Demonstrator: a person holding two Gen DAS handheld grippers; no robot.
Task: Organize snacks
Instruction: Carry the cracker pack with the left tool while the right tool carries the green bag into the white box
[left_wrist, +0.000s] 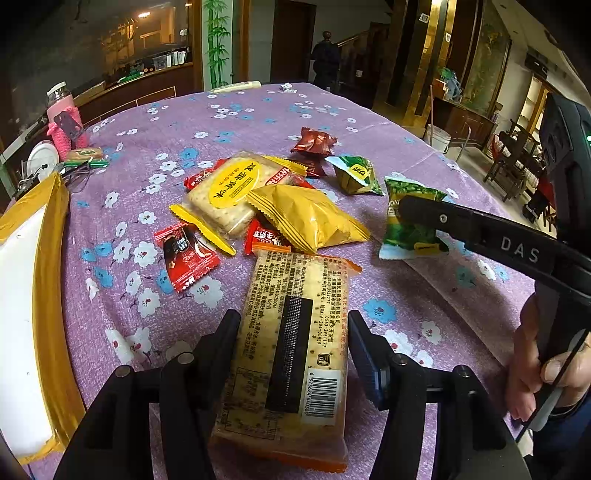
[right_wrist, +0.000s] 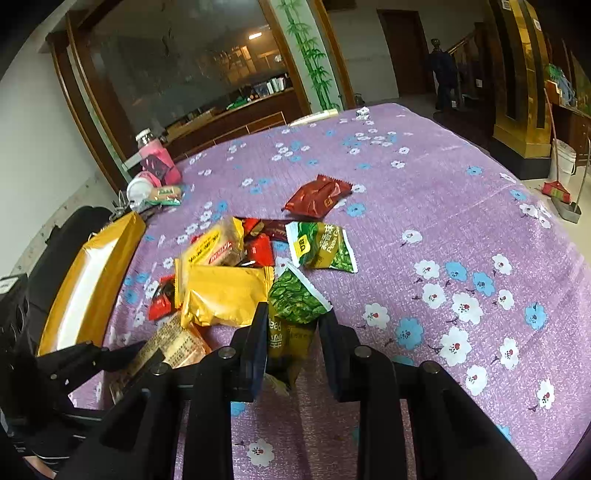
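My left gripper (left_wrist: 293, 325) is shut on a long cracker pack (left_wrist: 295, 350) with printed text and a barcode facing up; its far end reaches the snack pile. In the right wrist view my right gripper (right_wrist: 293, 317) is shut on the lower end of a green pea packet (right_wrist: 295, 299), which stands up between the fingers. In the left wrist view that packet (left_wrist: 406, 236) shows under the right gripper's black finger (left_wrist: 436, 216). The pile holds a yellow packet (left_wrist: 310, 218), a round-labelled cracker pack (left_wrist: 229, 192), red candies (left_wrist: 184, 254), a second green packet (left_wrist: 356, 175) and a brown packet (left_wrist: 314, 142).
A purple floral cloth (right_wrist: 443, 221) covers the table. A gold-rimmed white box (left_wrist: 51, 258) lies at the left edge. Behind it stand a pink-sleeved bottle (left_wrist: 64, 118), a white lid and a small biscuit pack. A person's hand (left_wrist: 532, 369) holds the right gripper's handle.
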